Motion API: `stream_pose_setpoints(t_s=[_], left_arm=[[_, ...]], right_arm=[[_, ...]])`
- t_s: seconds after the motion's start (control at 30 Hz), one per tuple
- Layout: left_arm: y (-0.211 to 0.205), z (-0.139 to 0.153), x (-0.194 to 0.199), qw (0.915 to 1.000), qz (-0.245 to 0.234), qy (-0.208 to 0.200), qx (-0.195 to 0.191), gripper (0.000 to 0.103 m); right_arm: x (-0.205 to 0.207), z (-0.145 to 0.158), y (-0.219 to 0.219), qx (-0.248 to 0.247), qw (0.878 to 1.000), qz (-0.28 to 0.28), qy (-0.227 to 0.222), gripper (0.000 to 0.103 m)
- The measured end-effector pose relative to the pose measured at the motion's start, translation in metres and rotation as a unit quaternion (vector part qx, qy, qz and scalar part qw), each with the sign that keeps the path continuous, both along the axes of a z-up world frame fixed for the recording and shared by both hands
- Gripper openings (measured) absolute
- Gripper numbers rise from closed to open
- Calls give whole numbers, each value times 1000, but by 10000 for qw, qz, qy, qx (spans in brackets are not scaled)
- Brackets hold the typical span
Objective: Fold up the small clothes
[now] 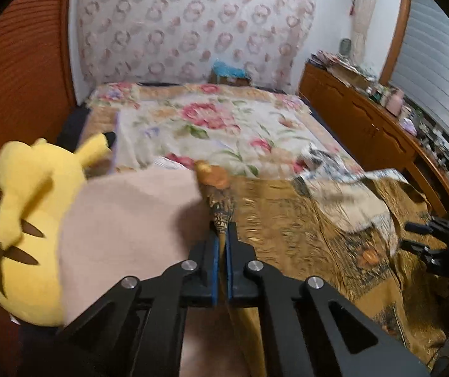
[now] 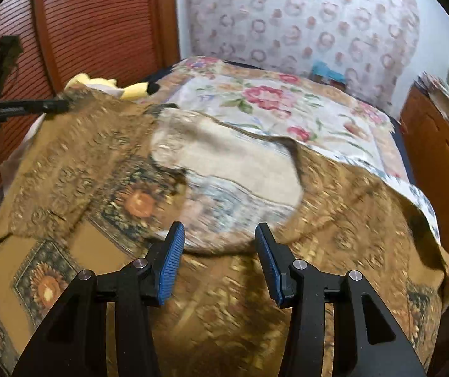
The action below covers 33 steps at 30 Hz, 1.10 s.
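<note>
Garment (image 2: 98,163): thin brown patterned cloth, probably a shirt, spread rumpled over the flowered bedspread (image 1: 218,119).
Left gripper (image 1: 223,235): blue ribbed pads clamped on a bunched fold.
Right gripper (image 2: 219,235): jaws apart, empty, above the pale inner lining.
Plush toy (image 1: 29,204): yellow, soft.

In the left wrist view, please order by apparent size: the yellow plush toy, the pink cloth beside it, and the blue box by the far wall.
1. Pink cloth
2. Yellow plush toy. Both lie near the camera, so their order is unsure.
3. Blue box, far away.
</note>
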<state>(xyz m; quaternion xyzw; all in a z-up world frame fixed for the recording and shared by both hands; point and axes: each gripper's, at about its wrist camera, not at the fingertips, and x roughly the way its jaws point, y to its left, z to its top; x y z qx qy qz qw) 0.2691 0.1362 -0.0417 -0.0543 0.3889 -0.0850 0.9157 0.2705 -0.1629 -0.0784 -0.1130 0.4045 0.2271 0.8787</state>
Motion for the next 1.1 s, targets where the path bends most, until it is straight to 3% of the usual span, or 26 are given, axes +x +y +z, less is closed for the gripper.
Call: stream_pose_setpoints(t_s=[0.27, 0.3, 0.37, 0.57, 0.67, 0.83, 1.1], left_arm=[[11, 2, 1, 9993, 113, 66, 344, 6], [11, 4, -2, 9993, 119, 18, 346, 12], [7, 11, -11, 9991, 104, -134, 384, 21], [-19, 19, -33, 9981, -85, -343, 511, 40], [-37, 16, -43, 9980, -294, -348, 437, 56], [-71, 3, -56, 9971, -651, -172, 347, 57], [-117, -29, -60, 9934, -1054, 242, 392, 59]], right_arm=[[-7, 10, -32, 207, 9994, -277, -48, 51], [-7, 12, -35, 220, 9992, -323, -54, 57], [-11, 15, -49, 272, 9985, -465, -95, 60], [-23, 26, -91, 235, 9951, -940, -208, 61], [-33, 30, -123, 250, 9912, -1273, -253, 61], [-45, 32, -170, 258, 9853, -1665, -296, 68], [-61, 26, -235, 272, 9727, -2290, -267, 68]])
